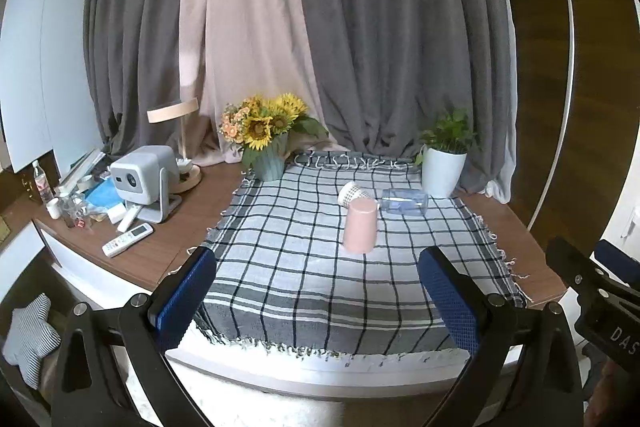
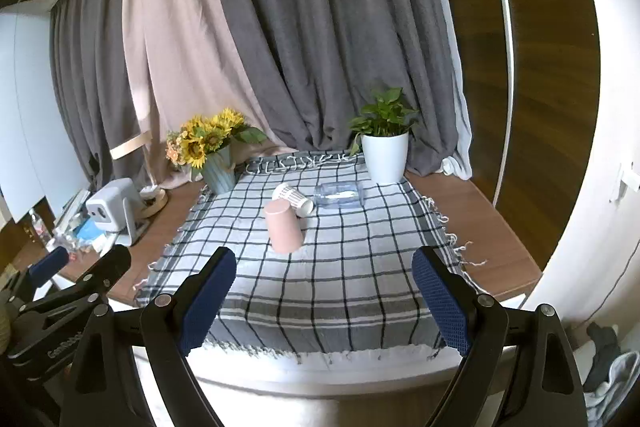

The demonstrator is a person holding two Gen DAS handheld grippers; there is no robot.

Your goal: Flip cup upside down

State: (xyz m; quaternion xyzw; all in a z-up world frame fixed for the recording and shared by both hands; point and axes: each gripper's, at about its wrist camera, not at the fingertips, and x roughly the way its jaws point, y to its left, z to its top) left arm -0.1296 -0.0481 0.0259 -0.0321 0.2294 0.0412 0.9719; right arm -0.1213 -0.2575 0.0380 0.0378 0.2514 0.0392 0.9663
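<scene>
Over on the left edge of the wooden desk (image 1: 168, 251) sits the clutter: a white remote (image 1: 127, 239), a grey projector (image 1: 144, 183) on its stand, a small lamp (image 1: 176, 131) behind it. Moving in, a teal vase of sunflowers (image 1: 266, 135) stands at the back left corner of the checked cloth (image 1: 304, 287).

Now the left gripper (image 1: 316, 303), low at the near edge of the table, blue pads (image 1: 188, 299) spread wide with nothing between them. The pink cup (image 1: 361, 225) stands on the cloth ahead of it, well apart, a little right of the midline between the fingers. It looks to be resting on its wide end with the narrower flat end on top.

Right behind the pink cup, a white patterned cup (image 1: 354, 194) lies on its side, and just to its right a clear plastic bottle (image 1: 405, 201) lies flat. The two look close enough to touch, though I cannot tell for sure. At the back right corner, a green plant in a white pot (image 1: 444, 167).

Across to the right gripper (image 2: 324, 303), also hanging at the near edge, jaws wide apart and empty. From here the pink cup (image 2: 283, 227) sits ahead and left of centre, nearer the left finger's line, well clear of both pads (image 2: 440, 303). The patterned cup (image 2: 294, 198) and bottle (image 2: 339, 194) lie beyond it, the pot (image 2: 385, 157) at the far right
</scene>
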